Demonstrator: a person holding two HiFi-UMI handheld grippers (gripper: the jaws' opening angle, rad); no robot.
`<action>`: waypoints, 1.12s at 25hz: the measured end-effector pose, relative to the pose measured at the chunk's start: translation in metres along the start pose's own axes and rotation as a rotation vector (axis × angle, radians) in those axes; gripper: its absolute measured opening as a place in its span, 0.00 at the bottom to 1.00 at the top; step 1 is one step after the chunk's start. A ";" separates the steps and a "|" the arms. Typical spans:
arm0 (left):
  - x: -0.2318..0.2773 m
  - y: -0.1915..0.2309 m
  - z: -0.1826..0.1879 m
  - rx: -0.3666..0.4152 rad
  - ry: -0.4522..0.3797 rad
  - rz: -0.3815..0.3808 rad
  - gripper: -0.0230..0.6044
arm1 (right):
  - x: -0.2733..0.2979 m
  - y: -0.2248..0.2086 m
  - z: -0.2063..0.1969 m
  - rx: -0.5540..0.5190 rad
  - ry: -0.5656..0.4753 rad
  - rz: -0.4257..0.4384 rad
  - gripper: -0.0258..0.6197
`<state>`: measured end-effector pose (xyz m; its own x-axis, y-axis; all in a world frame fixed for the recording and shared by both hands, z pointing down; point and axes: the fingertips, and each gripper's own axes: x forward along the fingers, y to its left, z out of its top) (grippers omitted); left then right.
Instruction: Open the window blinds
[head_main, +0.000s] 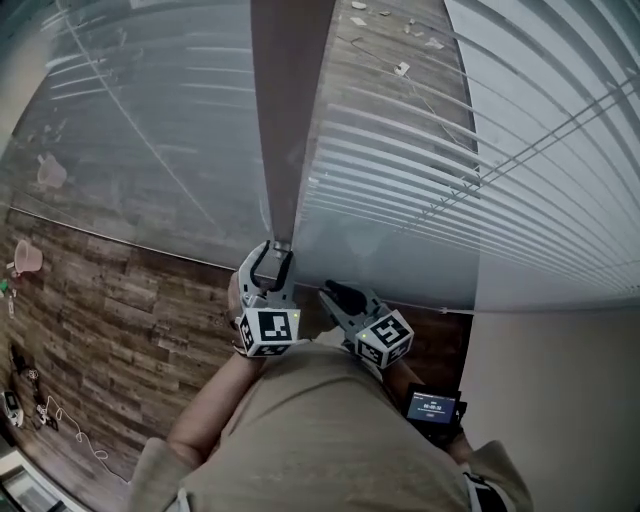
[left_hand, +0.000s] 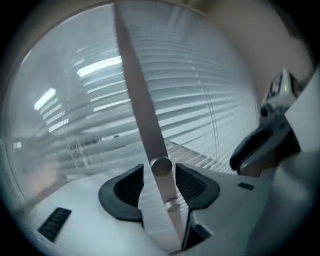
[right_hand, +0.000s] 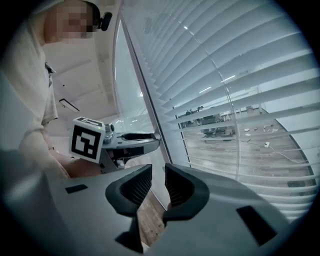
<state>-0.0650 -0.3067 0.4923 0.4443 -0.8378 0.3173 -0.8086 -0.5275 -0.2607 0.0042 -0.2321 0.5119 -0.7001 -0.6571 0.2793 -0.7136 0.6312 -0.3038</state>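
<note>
My left tongs (left_hand: 159, 186) stand open around the tilt wand (left_hand: 141, 112), the pads just beside it and not pressing. My right tongs (right_hand: 158, 186) are nearly together and empty. The blinds (right_hand: 240, 90) hang fully down before me. The slats look only partly turned, so I judge more twisting is left.

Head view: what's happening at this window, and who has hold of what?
A person stands at the window with a gripper in each hand. The left gripper is at the blinds' tilt wand. The wand's lower end sits between its jaws, which look slightly apart from it rather than clamped. The right gripper is beside it, empty, with its jaws a little apart. The blinds are lowered, with the slats tilted enough to see through the gaps.
</note>
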 end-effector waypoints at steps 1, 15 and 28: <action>-0.002 0.000 -0.002 -0.173 -0.009 -0.066 0.36 | 0.002 0.000 -0.001 0.010 -0.007 0.007 0.17; 0.001 0.017 -0.002 -1.862 -0.263 -0.636 0.34 | 0.020 0.017 -0.008 0.042 0.009 0.062 0.17; 0.002 0.016 0.002 -1.332 -0.093 -0.402 0.25 | 0.028 0.015 -0.002 0.043 -0.017 0.073 0.17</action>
<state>-0.0763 -0.3169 0.4865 0.7125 -0.6961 0.0879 -0.3520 -0.2463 0.9030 -0.0262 -0.2402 0.5171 -0.7492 -0.6174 0.2397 -0.6591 0.6593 -0.3619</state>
